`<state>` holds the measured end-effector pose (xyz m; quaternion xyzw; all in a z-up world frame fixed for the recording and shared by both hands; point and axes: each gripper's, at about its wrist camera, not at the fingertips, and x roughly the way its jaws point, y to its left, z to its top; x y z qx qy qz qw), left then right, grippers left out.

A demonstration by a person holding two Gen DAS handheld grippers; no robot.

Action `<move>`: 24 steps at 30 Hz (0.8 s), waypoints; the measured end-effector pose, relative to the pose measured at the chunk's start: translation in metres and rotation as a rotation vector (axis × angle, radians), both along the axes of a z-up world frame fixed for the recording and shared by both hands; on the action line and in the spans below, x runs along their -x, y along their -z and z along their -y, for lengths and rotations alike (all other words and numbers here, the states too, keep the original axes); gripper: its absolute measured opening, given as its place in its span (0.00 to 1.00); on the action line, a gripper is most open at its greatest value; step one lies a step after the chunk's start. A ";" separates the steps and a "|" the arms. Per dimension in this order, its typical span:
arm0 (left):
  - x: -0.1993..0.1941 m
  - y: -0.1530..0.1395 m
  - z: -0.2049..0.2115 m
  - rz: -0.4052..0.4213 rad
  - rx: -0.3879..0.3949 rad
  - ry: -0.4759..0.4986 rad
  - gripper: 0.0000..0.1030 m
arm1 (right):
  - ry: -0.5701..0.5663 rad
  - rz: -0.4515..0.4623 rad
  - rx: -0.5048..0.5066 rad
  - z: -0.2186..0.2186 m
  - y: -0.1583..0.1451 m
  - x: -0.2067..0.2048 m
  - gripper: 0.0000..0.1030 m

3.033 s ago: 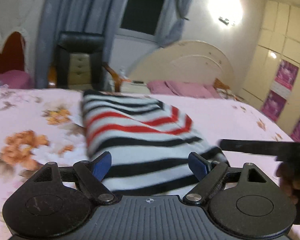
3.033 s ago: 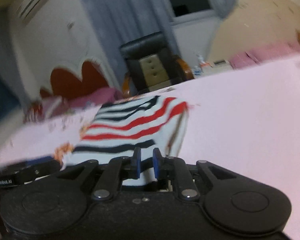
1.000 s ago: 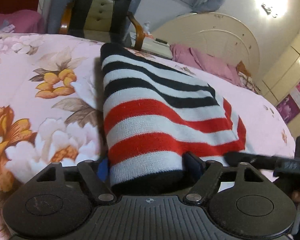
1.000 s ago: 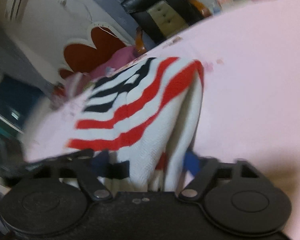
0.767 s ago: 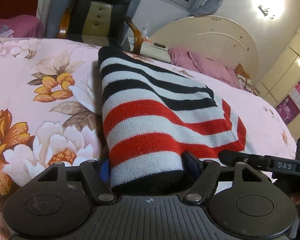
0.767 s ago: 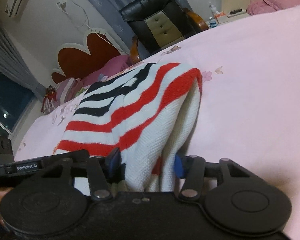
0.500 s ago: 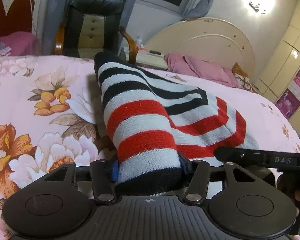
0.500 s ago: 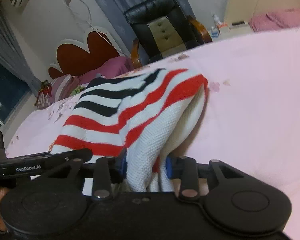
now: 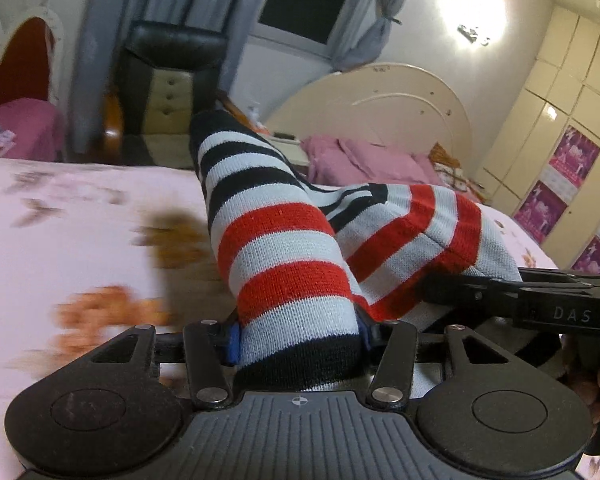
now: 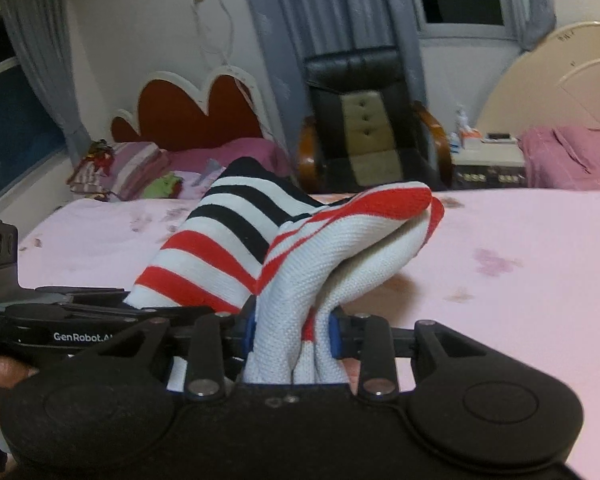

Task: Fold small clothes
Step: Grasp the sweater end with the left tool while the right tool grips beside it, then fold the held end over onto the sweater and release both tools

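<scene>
Both grippers clamp one striped sweater above the bed: left gripper pinches its black hem, right gripper a bunched white fold (jaws partly closed, pads pressing cloth).

Open pink bedspread bare to the right of the raised striped garment, floral bedspread free to its left, other gripper close on the near right, black armchair and cream headboard beyond the far edge
</scene>
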<state>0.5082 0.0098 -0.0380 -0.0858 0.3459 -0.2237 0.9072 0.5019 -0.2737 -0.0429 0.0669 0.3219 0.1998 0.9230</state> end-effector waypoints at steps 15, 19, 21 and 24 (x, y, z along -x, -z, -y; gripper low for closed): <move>0.030 0.072 -0.114 -0.148 0.025 -0.170 0.58 | -0.155 -0.106 -0.026 -0.223 0.064 0.016 0.31; 0.042 0.087 -0.122 -0.122 0.076 -0.187 0.74 | -0.089 -0.194 -0.120 -0.196 0.093 0.007 0.38; 0.044 0.088 -0.124 -0.107 0.065 -0.185 0.77 | -0.083 -0.240 -0.158 -0.190 0.094 0.000 0.39; 0.049 0.070 -0.130 -0.070 0.057 -0.197 0.76 | -0.056 -0.279 -0.173 -0.182 0.083 -0.003 0.50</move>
